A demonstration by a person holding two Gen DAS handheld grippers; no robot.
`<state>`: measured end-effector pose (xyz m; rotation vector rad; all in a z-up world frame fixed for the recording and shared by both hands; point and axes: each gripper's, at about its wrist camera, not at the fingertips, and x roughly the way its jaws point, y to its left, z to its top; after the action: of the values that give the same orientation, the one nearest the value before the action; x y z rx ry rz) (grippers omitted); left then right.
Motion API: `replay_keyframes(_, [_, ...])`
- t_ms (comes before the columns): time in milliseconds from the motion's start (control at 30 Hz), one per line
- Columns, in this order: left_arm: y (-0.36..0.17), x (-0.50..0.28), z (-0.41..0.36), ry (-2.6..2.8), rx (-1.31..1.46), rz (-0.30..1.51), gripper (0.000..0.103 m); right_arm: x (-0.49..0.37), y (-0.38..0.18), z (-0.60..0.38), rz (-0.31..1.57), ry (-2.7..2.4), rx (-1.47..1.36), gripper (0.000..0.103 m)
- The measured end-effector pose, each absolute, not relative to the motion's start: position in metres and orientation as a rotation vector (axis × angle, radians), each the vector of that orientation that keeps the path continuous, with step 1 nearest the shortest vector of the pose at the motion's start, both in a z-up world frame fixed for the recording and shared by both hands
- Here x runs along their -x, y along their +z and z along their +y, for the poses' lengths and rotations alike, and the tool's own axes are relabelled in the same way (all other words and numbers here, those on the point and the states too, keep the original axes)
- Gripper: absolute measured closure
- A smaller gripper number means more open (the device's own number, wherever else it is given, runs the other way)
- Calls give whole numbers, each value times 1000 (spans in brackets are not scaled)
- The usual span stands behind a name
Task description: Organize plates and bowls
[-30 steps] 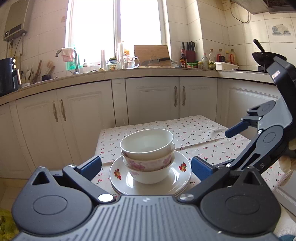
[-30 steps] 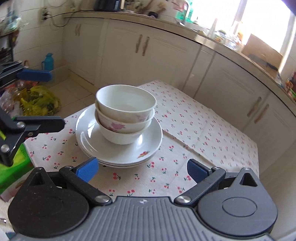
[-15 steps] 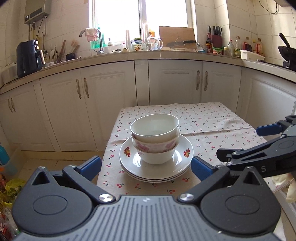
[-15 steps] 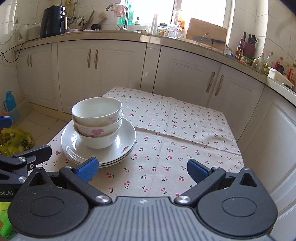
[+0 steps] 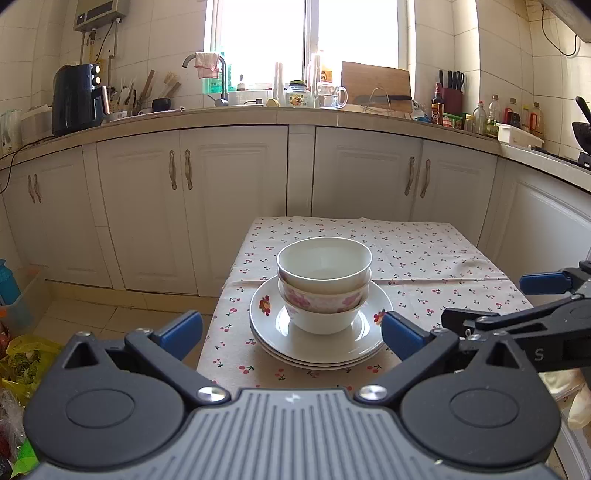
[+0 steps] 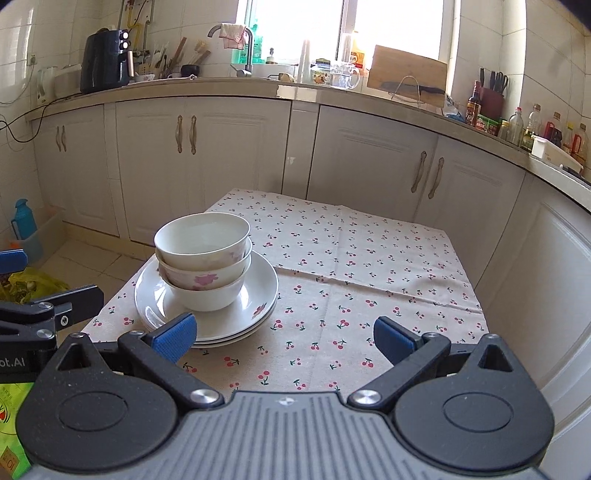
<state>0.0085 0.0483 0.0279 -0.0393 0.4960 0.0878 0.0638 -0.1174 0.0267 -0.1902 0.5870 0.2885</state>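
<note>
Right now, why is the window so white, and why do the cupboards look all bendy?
In the left wrist view the window is blown out to white by daylight, so nothing outside shows; the fisheye lens bows the counter edge and the cupboards. In the right wrist view the window glares the same way, and the stacked bowls stay sharp.

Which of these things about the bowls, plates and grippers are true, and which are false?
1. Three bowls sit nested on the stack of plates. True.
2. The left gripper is holding a bowl. False: it is open and holds nothing.
3. The middle bowl has pink flowers. True.
4. The tablecloth is plain blue. False: it is light with small red cherries.
5. The right gripper is open, apart from the dishes. True.
</note>
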Motion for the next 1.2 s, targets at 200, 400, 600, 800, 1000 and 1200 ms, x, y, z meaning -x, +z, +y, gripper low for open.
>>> replay_keyframes(200, [27,-9,50,90,55,496,1,-63,26,-116,587,283,187,0])
replay_keyframes(400, [27,-11,51,83,64,505,1,-65,26,-117,593,277,184,0])
replay_keyframes(600, [26,-12,52,83,69,516,1,-65,26,-116,598,269,182,0])
replay_keyframes(800, [27,-13,52,83,73,521,1,-65,26,-116,598,263,181,0])
replay_keyframes(1000, [28,-13,51,81,78,520,1,-64,27,-117,594,256,181,0])
replay_keyframes(1200, [28,-13,50,81,83,520,1,-65,28,-117,592,250,184,0])
